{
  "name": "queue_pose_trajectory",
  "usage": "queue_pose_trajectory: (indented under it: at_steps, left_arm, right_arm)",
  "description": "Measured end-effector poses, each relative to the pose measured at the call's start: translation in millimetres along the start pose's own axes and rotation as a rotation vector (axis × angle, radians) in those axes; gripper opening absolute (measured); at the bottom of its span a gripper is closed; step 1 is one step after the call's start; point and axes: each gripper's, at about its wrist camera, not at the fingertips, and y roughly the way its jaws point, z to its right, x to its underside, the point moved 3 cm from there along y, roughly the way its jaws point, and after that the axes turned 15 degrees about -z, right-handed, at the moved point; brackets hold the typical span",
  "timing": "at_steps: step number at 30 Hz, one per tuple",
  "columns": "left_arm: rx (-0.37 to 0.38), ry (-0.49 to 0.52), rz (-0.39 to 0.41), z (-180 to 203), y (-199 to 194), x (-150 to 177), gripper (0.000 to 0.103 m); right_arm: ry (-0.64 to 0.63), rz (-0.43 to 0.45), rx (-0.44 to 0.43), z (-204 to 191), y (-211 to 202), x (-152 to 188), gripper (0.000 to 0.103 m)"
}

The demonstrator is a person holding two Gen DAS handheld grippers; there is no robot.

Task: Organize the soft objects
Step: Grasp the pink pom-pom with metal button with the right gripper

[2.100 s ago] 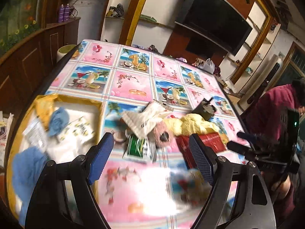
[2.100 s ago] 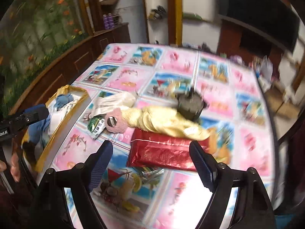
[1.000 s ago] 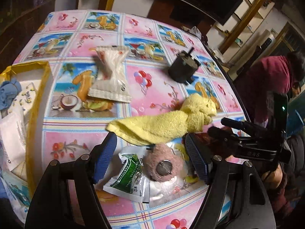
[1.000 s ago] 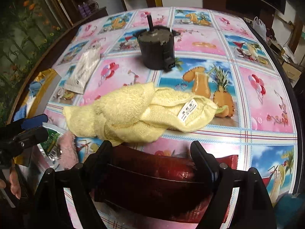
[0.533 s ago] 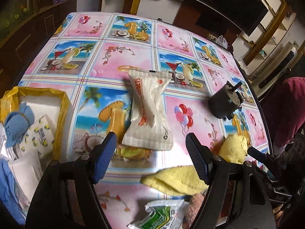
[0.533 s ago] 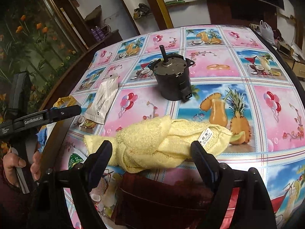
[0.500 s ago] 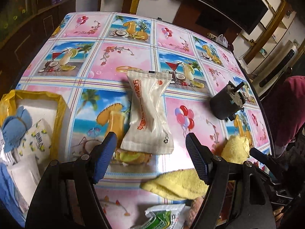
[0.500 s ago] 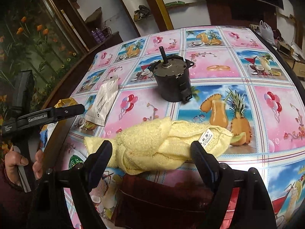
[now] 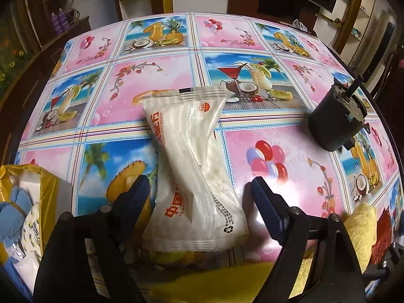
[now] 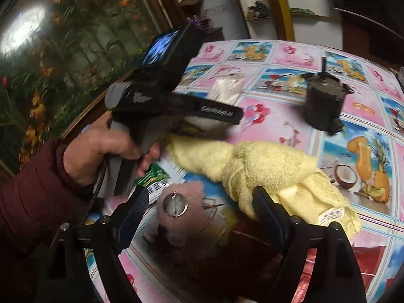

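Note:
A white soft packet with orange print (image 9: 194,166) lies on the tablecloth; its near end sits between the fingers of my open left gripper (image 9: 199,197). It also shows far off in the right wrist view (image 10: 227,88). My open right gripper (image 10: 199,207) hovers over a pink fluffy item with a metal ring (image 10: 176,207) and the near edge of a yellow towel (image 10: 265,171). A red foil packet (image 10: 335,260) lies under the towel. A green and white packet (image 10: 156,179) lies beside the pink item.
A yellow-rimmed box (image 9: 48,184) at the left holds blue cloths and packets. A black motor (image 9: 335,123) stands at the right. The person's hand holds the left gripper's handle (image 10: 151,116) across the right wrist view. The table edge curves along the right.
My left gripper moved forward and down, so the white packet now lies between its fingers. My right gripper swung left from the towel toward the pink fluffy item.

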Motion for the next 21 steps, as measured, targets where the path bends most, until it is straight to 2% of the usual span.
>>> queue_pose_trajectory:
  at_steps: [1, 3, 6, 11, 13, 16, 18, 21]
  left_arm:
    - [0.004, 0.002, 0.003, -0.8, -2.8, 1.1, 0.055]
    - [0.016, -0.007, -0.001, -3.4, -5.4, 5.6, 0.052]
    - [0.035, -0.007, 0.011, -5.5, -11.1, 17.4, 0.051]
    - [0.153, -0.066, 0.066, -19.5, -44.4, 40.5, 0.051]
    - [0.189, -0.081, 0.098, -22.8, -63.2, 52.4, 0.051]
    - [0.244, -0.094, 0.144, -25.3, -89.5, 72.9, 0.051]
    - [0.259, -0.105, 0.177, -27.0, -104.7, 88.0, 0.051]
    - [0.285, -0.13, 0.214, -35.9, -122.6, 106.6, 0.051]
  right_arm:
    - [-0.029, -0.016, 0.02, -8.1, 4.6, 1.1, 0.084]
    - [-0.072, -0.037, 0.066, -19.8, 11.6, 2.6, 0.084]
    - [-0.1, -0.032, 0.108, -28.8, 10.4, 3.9, 0.083]
    - [-0.089, -0.008, 0.163, -36.6, -5.3, 8.1, 0.083]
    - [-0.086, 0.01, 0.143, -41.3, -14.8, 13.3, 0.083]
    - [-0.114, -0.024, 0.108, -51.4, -13.6, 17.8, 0.083]
    - [-0.111, -0.057, 0.141, -54.0, -3.5, 14.1, 0.083]
    - [-0.05, -0.076, 0.176, -43.5, 10.4, 1.6, 0.07]
